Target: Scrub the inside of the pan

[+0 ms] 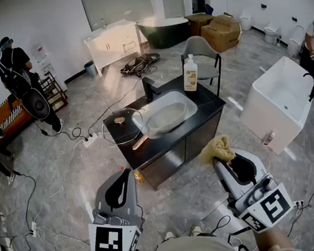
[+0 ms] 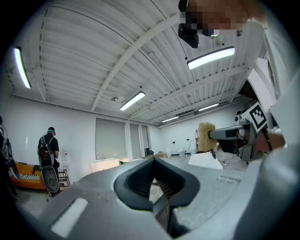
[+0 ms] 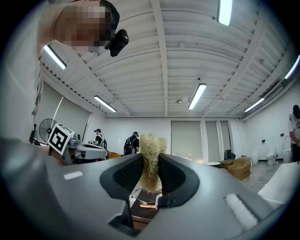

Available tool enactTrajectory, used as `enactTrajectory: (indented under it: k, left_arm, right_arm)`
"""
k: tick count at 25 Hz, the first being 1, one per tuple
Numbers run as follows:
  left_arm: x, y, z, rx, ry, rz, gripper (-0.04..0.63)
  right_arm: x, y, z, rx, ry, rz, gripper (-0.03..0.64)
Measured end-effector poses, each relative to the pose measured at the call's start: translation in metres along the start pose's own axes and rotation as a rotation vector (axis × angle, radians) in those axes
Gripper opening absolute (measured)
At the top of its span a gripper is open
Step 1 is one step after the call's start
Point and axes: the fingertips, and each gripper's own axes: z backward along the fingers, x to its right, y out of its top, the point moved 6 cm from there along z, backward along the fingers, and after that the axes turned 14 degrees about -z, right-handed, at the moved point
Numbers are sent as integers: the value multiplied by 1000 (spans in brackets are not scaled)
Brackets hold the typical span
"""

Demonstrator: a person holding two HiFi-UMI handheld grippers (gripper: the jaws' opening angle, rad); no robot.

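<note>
**Right gripper** [image 1: 225, 162]: your fingers are clamped on a straw-coloured scrubbing pad [image 1: 217, 149], which stands proud of the tips. Held this way, its free end can probably be pressed into the pan without the fingers rubbing the metal.

**Left gripper** [image 1: 122, 175]: your fingers are fully together with nothing between them. This hand is likely kept free to steady the pan by its handle.

**Pan** [image 1: 166, 118]: it appears to rest in the sink [image 1: 186, 97], which is set into the dark worktop [image 1: 209, 102]. Its wooden handle [image 1: 140, 142] sticks out over the rim toward your left side. It is presumably put there so water and suds stay in the basin.

**Glass lid** [image 1: 121, 127]: it lies flat on the worktop just beside the sink. With the lid off, the inside of the pan is open to the pad.

**Soap bottle** [image 1: 190, 74]: it stands upright at the far edge of the worktop, behind the sink.

**Relation of pan to fingers**: the pan lies well apart from both pairs of fingers, ahead of you and lower, roughly between the two grippers' lines. Open floor separates you from the worktop. The pad has not yet touched the pan, so scrubbing has not begun.
</note>
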Motion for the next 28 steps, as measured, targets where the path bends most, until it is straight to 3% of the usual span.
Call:
enactTrajectory:
  k: [20, 28]
  left_arm:
    - [35, -3, -40, -72, 10, 6, 2]
    - [64, -1, -59, -109, 15, -33, 2]
  right_arm:
    - [58, -13, 16, -31, 19, -64, 104]
    - [89, -20, 33, -51, 38, -79, 104]
